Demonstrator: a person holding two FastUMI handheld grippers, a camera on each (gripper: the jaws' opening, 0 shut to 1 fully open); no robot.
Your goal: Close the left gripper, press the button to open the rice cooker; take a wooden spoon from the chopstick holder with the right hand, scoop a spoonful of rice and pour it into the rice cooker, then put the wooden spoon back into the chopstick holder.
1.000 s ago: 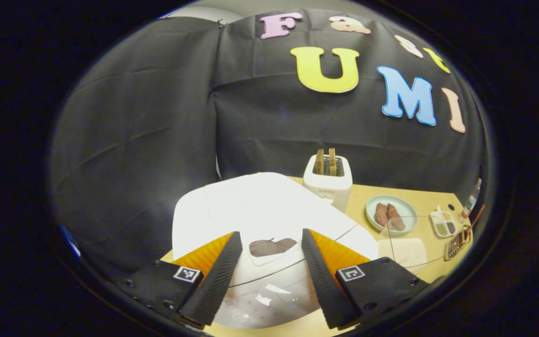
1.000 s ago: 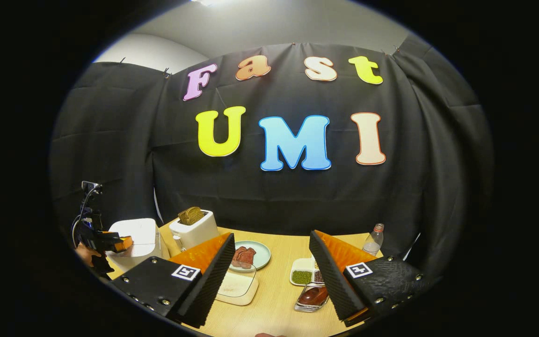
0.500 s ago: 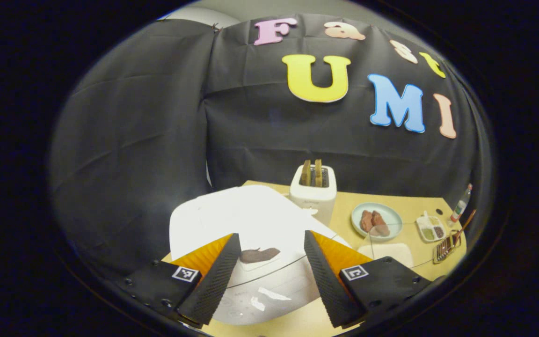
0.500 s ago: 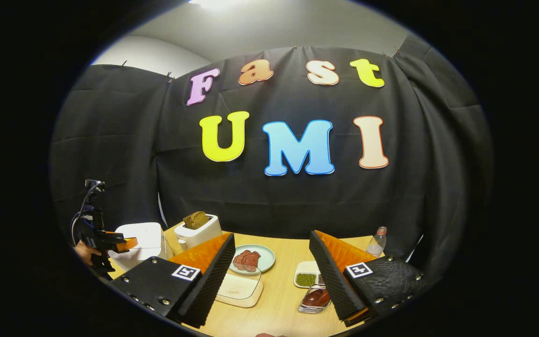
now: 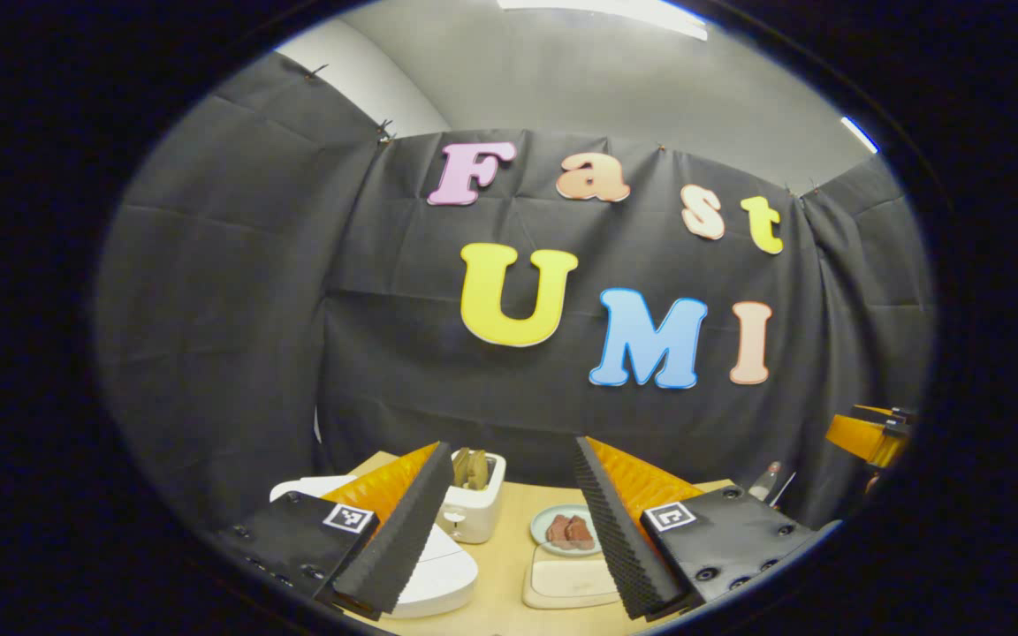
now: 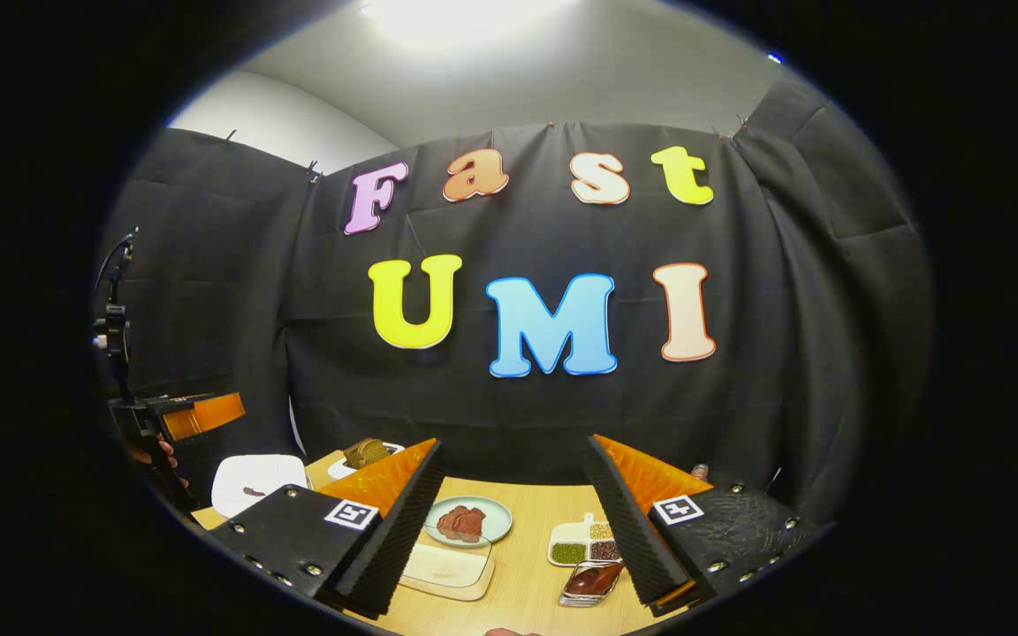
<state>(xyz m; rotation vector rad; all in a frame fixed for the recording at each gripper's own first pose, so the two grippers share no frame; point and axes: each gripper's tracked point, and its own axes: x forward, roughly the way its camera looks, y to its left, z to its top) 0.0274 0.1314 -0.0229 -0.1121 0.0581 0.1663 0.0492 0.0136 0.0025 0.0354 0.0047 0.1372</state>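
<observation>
I see the white rice cooker (image 5: 425, 574), lid down, low and just left under my left gripper (image 5: 509, 521), which hangs above it with fingers spread and nearer than the right gripper (image 6: 513, 521), also spread wide and empty over the table (image 6: 527, 583).

No readable text, brand or number stands on any object in either view. Each finger mount carries a small square black-and-white coded marker, two on the left gripper (image 5: 509, 530) and two on the right gripper (image 6: 513, 530), but these are patterns and not legible writing. The rice cooker (image 6: 253, 481) shows a dark mark on its white lid, too small to read, and the toaster (image 5: 472, 508) shows no legible print on its front.
</observation>
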